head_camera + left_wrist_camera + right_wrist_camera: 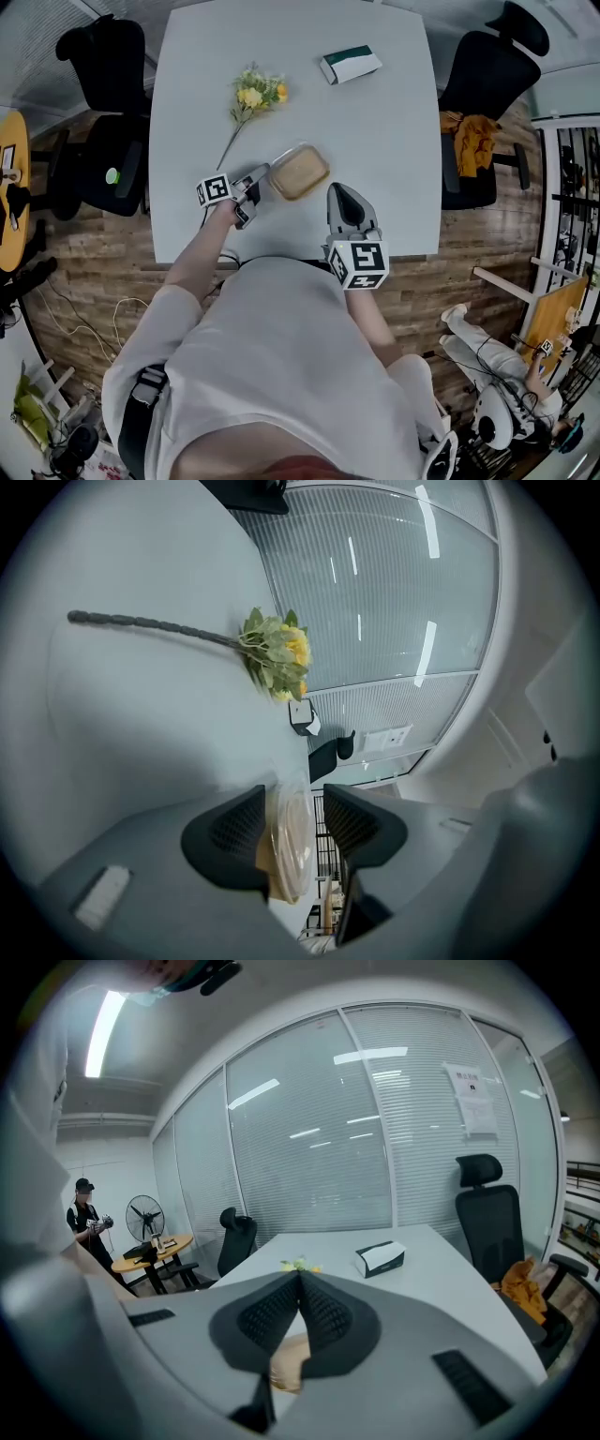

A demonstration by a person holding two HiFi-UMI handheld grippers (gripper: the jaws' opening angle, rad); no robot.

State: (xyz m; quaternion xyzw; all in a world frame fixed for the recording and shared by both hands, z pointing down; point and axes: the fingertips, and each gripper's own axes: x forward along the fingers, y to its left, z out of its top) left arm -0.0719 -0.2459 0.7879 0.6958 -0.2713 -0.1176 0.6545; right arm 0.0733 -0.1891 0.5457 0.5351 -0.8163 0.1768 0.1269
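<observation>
Looked down on a pale grey table [394,187] set on wood-patterned flooring in a glass-walled office. Found a black office chair [108,141] drawn up at its left side. Saw, right of that, a yellow artificial flower [253,94] lying flat on the tabletop with its long stem pointing toward the near edge, well apart from both tools. Held the left gripper [246,195] near the table's front edge, at the left corner of a clear-lidded plastic container [298,171] with tan contents. Had its jaws a little apart and astride the container's rim, with the lid edge against one jaw and a narrow gap before the other. Found the container itself lying on the table between the two tools, turned at an angle. Held the right gripper [343,195] just right of the container, jaws pressed together tip to tip with nothing between them. Saw a green-and-white tissue box [350,64] farther back on the table, and past the right edge a second black chair [487,56] with an orange cloth [472,141] on its seat.
</observation>
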